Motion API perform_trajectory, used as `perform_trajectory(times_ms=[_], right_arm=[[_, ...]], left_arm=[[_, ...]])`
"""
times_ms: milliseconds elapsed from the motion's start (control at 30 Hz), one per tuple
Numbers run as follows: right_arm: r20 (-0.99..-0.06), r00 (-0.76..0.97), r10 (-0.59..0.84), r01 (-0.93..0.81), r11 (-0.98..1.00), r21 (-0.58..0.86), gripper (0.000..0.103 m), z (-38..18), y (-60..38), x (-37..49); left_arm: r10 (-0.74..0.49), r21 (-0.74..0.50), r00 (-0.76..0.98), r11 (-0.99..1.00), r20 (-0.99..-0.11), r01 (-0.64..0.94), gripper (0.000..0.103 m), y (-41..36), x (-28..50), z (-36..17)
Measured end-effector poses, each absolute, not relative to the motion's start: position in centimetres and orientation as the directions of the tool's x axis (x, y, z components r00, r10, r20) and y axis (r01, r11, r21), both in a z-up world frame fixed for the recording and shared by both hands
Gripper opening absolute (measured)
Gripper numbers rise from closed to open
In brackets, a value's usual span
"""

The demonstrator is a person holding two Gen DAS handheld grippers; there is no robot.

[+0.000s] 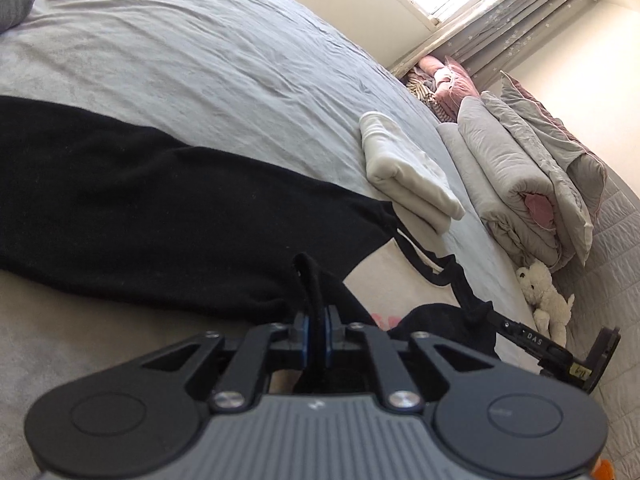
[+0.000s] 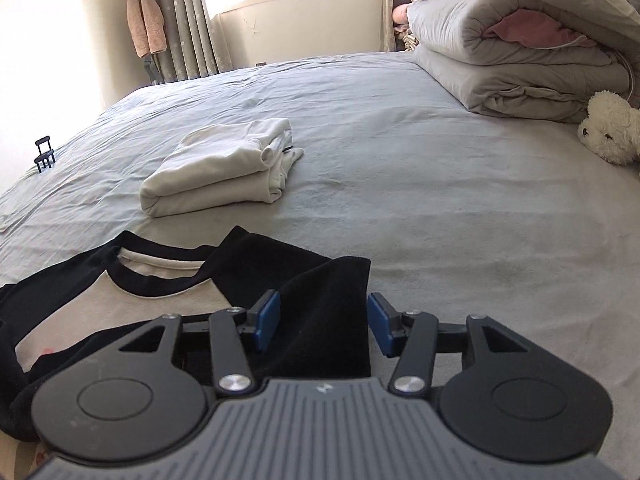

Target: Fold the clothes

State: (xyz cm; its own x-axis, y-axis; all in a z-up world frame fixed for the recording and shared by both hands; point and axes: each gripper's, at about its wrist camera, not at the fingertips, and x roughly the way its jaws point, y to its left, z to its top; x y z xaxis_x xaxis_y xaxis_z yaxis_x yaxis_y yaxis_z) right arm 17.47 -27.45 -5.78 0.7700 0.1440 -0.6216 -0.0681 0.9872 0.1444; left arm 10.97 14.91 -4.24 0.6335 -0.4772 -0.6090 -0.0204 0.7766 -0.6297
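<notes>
The letters "DAS", turned upside down and printed in white, can be read on the black finger of the right gripper (image 1: 532,338) seen at the right edge of the left wrist view. On a small yellowish tag (image 1: 579,372) just beyond it, on the same gripper, two handwritten characters are seen, but they cannot be made out with certainty. A small pale logo mark (image 2: 323,388) is stamped on the ribbed grey body in the right wrist view; no letters can be read in it.
</notes>
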Motion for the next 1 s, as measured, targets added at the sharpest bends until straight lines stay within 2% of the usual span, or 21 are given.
perform_trajectory(times_ms=[200, 233, 267, 300, 367, 400, 533, 600, 767, 833, 867, 900, 933, 967, 1000], right_arm=[[-0.609, 0.778, 0.152, -0.072, 0.985, 0.155, 0.039, -6.8, -27.5, 18.0], [-0.604, 0.782, 0.153, -0.073, 0.985, 0.154, 0.034, -6.8, -27.5, 18.0], [-0.599, 0.786, 0.154, -0.075, 0.985, 0.154, 0.022, -6.8, -27.5, 18.0], [-0.594, 0.789, 0.155, -0.076, 0.985, 0.155, 0.013, -6.8, -27.6, 17.9], [-0.573, 0.807, 0.144, -0.068, 0.986, 0.153, 0.007, -6.7, -27.7, 17.6], [-0.561, 0.817, 0.137, -0.059, 0.986, 0.155, 0.007, -6.7, -27.9, 17.4], [-0.506, 0.855, 0.112, 0.005, 0.974, 0.225, 0.006, -6.3, -29.9, 16.9], [-0.512, 0.854, 0.098, 0.042, 0.966, 0.256, 0.006, -6.7, -31.0, 17.2], [-0.548, 0.831, 0.101, 0.085, 0.949, 0.304, 0.006, -7.9, -32.1, 17.7], [-0.561, 0.819, 0.119, 0.084, 0.943, 0.323, 0.008, -7.7, -32.3, 17.7], [-0.566, 0.814, 0.130, 0.082, 0.939, 0.333, 0.016, -7.5, -32.4, 17.6], [-0.571, 0.810, 0.136, 0.078, 0.939, 0.335, 0.017, -7.0, -32.5, 17.4], [-0.578, 0.804, 0.139, 0.075, 0.941, 0.331, 0.020, -6.5, -32.6, 17.1], [-0.582, 0.801, 0.141, 0.072, 0.942, 0.327, 0.030, -6.0, -32.6, 16.7], [-0.585, 0.799, 0.141, 0.070, 0.943, 0.324, 0.037, -5.6, -32.6, 16.2]], left_arm=[[-0.512, -0.711, 0.642, 0.699, -0.571, -0.075, 0.011, 15.9, 11.4, -5.2], [-0.508, -0.711, 0.646, 0.699, -0.569, -0.076, 0.011, 15.7, 11.5, -5.2], [-0.499, -0.703, 0.654, 0.708, -0.569, -0.072, 0.010, 15.4, 11.6, -5.0], [-0.483, -0.686, 0.664, 0.725, -0.570, -0.062, 0.004, 15.0, 11.7, -4.7], [-0.460, -0.659, 0.698, 0.752, -0.548, -0.022, 0.004, 14.0, 11.7, -3.6], [-0.451, -0.646, 0.717, 0.763, -0.531, 0.001, 0.004, 13.6, 11.6, -3.0], [-0.437, -0.615, 0.825, 0.775, -0.359, 0.143, 0.004, 13.5, 11.5, -0.1], [-0.398, -0.600, 0.852, 0.790, -0.341, 0.130, 0.004, 14.1, 12.3, -0.3], [-0.337, -0.568, 0.783, 0.823, -0.522, -0.025, 0.005, 15.4, 15.9, -4.6], [-0.358, -0.585, 0.742, 0.809, -0.567, -0.057, 0.006, 15.5, 16.3, -5.9], [-0.362, -0.595, 0.743, 0.801, -0.563, -0.060, 0.012, 15.5, 16.2, -6.0], [-0.371, -0.605, 0.742, 0.794, -0.558, -0.058, 0.023, 15.5, 16.1, -5.7], [-0.381, -0.611, 0.741, 0.790, -0.553, -0.050, 0.029, 15.4, 16.0, -5.4], [-0.391, -0.617, 0.739, 0.786, -0.548, -0.042, 0.035, 15.3, 15.9, -5.0], [-0.400, -0.621, 0.737, 0.783, -0.545, -0.034, 0.036, 15.2, 15.8, -4.7]])
